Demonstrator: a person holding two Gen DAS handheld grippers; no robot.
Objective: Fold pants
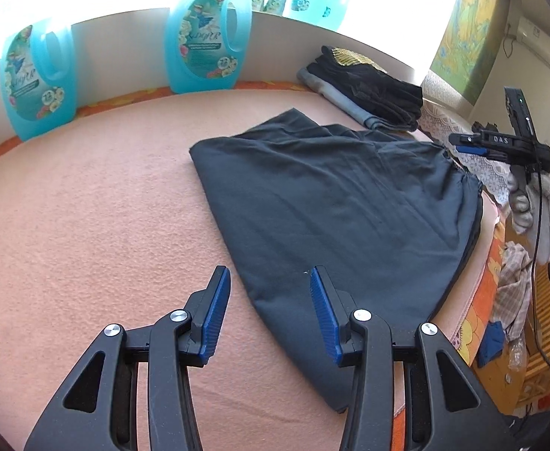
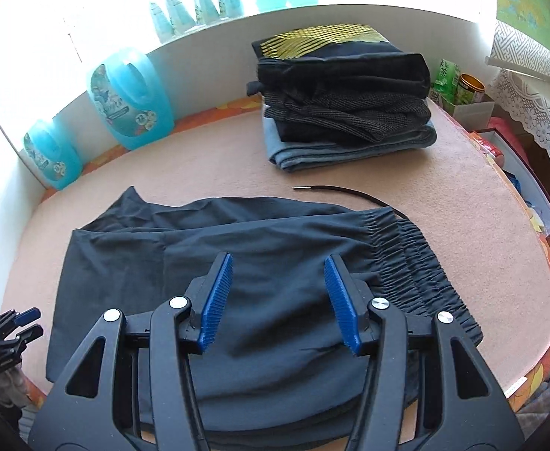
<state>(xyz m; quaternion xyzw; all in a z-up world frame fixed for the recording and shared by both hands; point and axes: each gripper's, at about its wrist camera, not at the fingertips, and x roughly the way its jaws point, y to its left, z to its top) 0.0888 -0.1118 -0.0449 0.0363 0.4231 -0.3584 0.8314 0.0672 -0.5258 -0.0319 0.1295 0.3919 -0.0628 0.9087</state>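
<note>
A: Left gripper (image 1: 267, 300) jaws wide, empty, over the near edge of the dark pants (image 1: 335, 203). Right gripper (image 2: 278, 293) likewise wide, empty, above the mid-fabric beside the gathered waistband (image 2: 417, 263).

B: Pants position?

A: Flat on the peach blanket (image 1: 87, 225), already folded over.

B: Risk?

A: Loose drawstring (image 2: 350, 193) could trail out; pinching one layer only would skew the fold.

B: Text?

A: "DAS" on the right gripper; "72" on the blue detergent jug (image 1: 207, 37).

Dark grey pants (image 2: 260, 263), folded flat on pink blanket (image 2: 207, 161)
</note>
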